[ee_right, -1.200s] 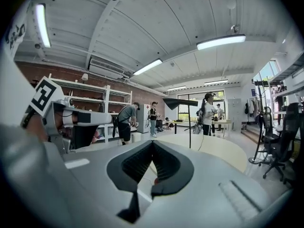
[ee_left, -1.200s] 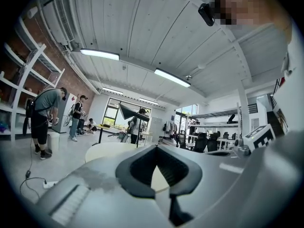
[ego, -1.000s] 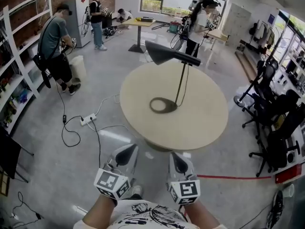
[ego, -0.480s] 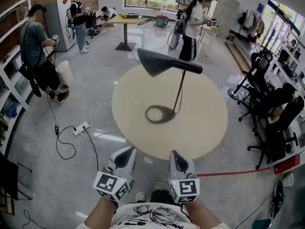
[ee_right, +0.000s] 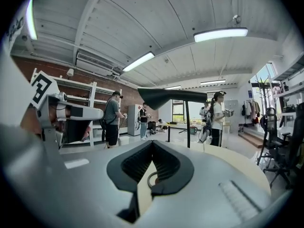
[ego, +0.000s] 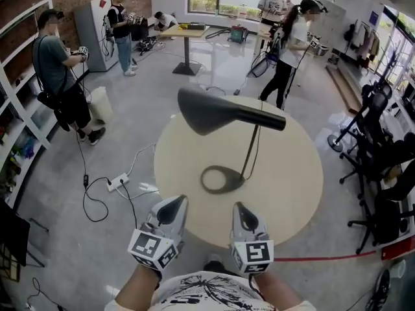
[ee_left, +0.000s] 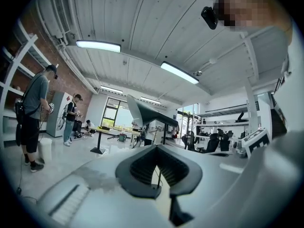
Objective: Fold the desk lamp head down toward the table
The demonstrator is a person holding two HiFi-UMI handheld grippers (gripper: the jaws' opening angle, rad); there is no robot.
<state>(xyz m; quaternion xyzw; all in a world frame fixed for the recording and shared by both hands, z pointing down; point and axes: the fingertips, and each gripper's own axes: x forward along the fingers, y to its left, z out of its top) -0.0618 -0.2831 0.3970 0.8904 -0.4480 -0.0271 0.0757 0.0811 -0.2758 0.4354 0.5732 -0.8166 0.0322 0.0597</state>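
Desk lamp head (ego: 206, 112) raised above table (ego: 288, 180) — untouched.

Lamp base (ee_right: 148, 178) mostly hidden behind right hand-held gripper (ee_right: 152, 145).

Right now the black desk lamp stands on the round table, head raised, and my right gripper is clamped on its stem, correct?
No: the head view shows the right gripper shut on nothing, short of the stem. The black desk lamp does stand on the round table, head raised.

Grey left tongs (ego: 170, 207) and right tongs (ego: 242, 215), black ribbed pads (ee_left: 141, 167), square-marker cubes (ego: 154, 248), white black-printed T-shirt (ego: 201, 293).
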